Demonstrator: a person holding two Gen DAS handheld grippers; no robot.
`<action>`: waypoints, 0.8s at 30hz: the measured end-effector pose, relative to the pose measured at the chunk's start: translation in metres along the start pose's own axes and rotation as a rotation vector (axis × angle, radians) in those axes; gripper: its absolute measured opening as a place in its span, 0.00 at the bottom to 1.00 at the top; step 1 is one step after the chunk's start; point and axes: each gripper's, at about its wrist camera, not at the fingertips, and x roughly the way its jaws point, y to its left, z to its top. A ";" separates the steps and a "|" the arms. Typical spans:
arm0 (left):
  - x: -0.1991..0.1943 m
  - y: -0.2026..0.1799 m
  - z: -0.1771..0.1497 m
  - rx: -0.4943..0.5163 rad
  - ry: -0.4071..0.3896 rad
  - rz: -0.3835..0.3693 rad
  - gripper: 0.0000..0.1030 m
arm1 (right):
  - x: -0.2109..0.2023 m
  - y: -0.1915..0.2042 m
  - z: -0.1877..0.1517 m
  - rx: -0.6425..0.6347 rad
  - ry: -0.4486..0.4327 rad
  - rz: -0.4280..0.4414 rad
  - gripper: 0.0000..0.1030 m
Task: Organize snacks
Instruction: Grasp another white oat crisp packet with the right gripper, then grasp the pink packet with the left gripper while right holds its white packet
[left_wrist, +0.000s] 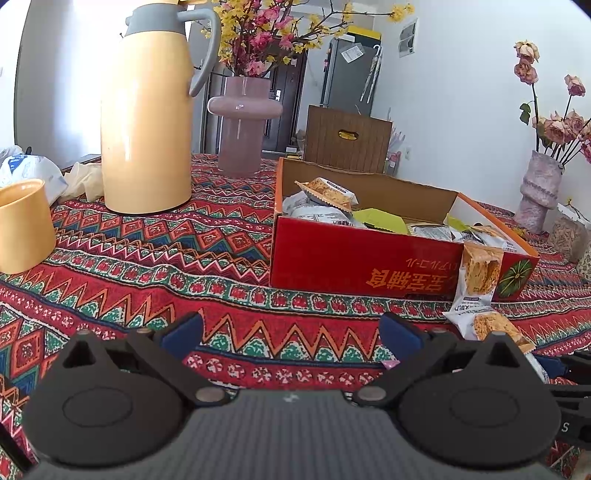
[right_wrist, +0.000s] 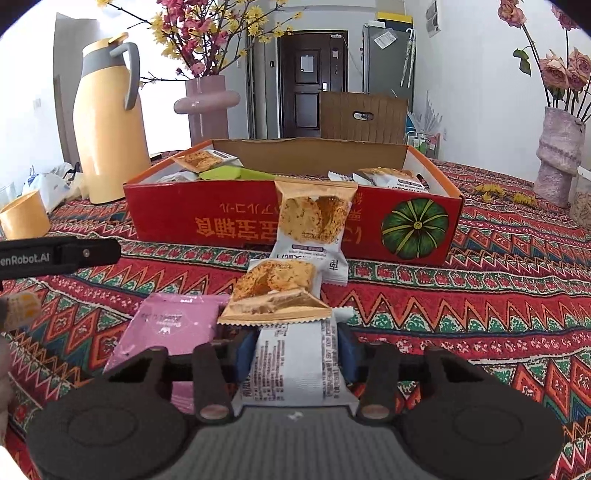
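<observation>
Right gripper (right_wrist: 293, 354) clamped on a snack packet (right_wrist: 275, 295) – just before the red box (right_wrist: 236, 218).
Left gripper (left_wrist: 291, 332) gapes empty, near the box's front wall; a second packet (right_wrist: 314, 221) leans against it.

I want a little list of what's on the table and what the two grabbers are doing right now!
table cover: patterned cloth
box: red cardboard box, snack packets inside
right gripper: jaws shut on a snack packet
leaning on box: another snack packet
beside it: pink packet
left gripper: jaws open, nothing between
also there: yellow jug, yellow cup
</observation>
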 end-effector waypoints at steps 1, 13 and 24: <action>0.000 0.000 0.000 -0.001 0.000 0.000 1.00 | 0.000 0.001 0.000 -0.006 -0.001 -0.002 0.42; 0.000 0.001 0.000 -0.012 0.002 0.000 1.00 | -0.013 -0.006 0.000 0.001 -0.051 -0.035 0.40; 0.003 0.001 0.000 -0.015 0.013 0.020 1.00 | -0.035 -0.039 0.001 0.067 -0.122 -0.107 0.40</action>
